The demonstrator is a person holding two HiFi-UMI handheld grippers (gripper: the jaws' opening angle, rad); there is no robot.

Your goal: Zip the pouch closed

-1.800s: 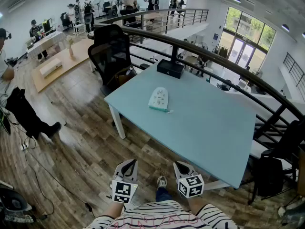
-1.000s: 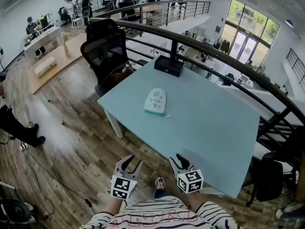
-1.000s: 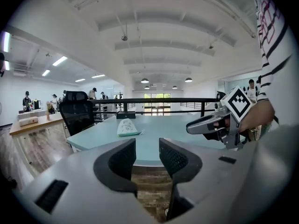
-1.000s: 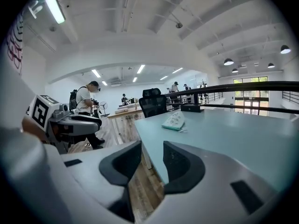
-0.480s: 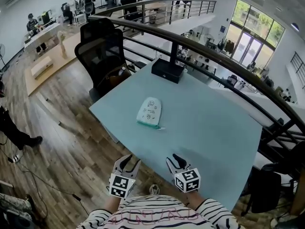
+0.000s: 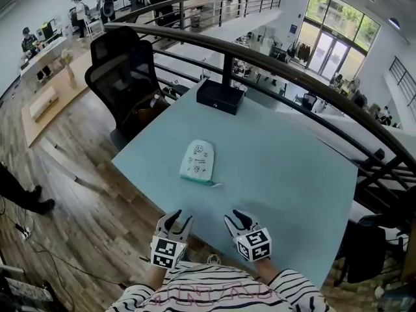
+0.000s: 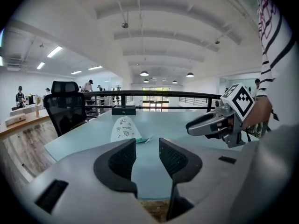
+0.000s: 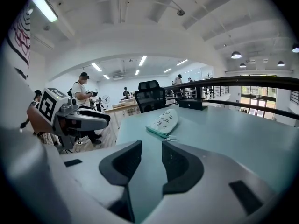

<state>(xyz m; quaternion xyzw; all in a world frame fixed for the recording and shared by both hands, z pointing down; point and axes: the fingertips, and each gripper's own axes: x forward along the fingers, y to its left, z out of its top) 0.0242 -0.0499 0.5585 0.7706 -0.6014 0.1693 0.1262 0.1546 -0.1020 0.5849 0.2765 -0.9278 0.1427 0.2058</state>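
Observation:
A white pouch [image 6: 197,160] with small printed figures and a green zip edge lies flat on the pale blue table [image 6: 286,168], its zip pull pointing toward me. It also shows as the pouch [image 7: 124,130] ahead of the left jaws and the pouch [image 8: 164,122] ahead of the right jaws. My left gripper [image 6: 176,222] hovers at the table's near edge, open and empty. My right gripper [image 6: 234,219] is beside it over the near edge, open and empty too. Both stand well short of the pouch.
A black box [image 6: 221,96] sits at the table's far edge by a dark railing [image 6: 305,77]. A black office chair [image 6: 123,77] stands at the table's left corner. Wooden floor [image 6: 78,213] lies left of the table, and people stand far off.
I have walked up to the table: the pouch and table have come nearer and both grippers, before over the floor, now reach the table's near edge. Jaws unchanged.

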